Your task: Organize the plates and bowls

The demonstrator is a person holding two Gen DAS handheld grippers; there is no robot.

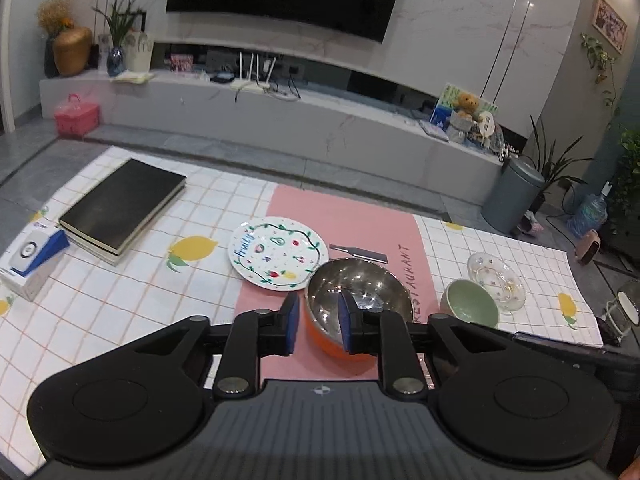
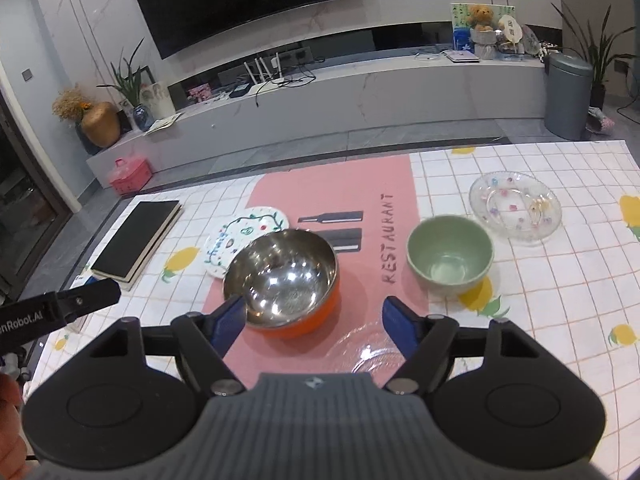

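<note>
Steel bowl [image 2: 282, 276] (orange outside) on pink mat [image 2: 340, 184], desk centre. My left fingers [image 1: 318, 322] straddle its near-left rim, pads off it, gap narrow, nothing held. My right fingers [image 2: 314, 326] wide apart, empty, bowl ahead-left. Green bowl [image 2: 450, 254] right of steel bowl, painted plate [image 2: 244, 228] behind-left. Mat reads "RESTAURANT".

Left tongs [image 1: 318, 322] slightly parted, empty; right tongs [image 2: 314, 326] spread wide, empty.
</note>
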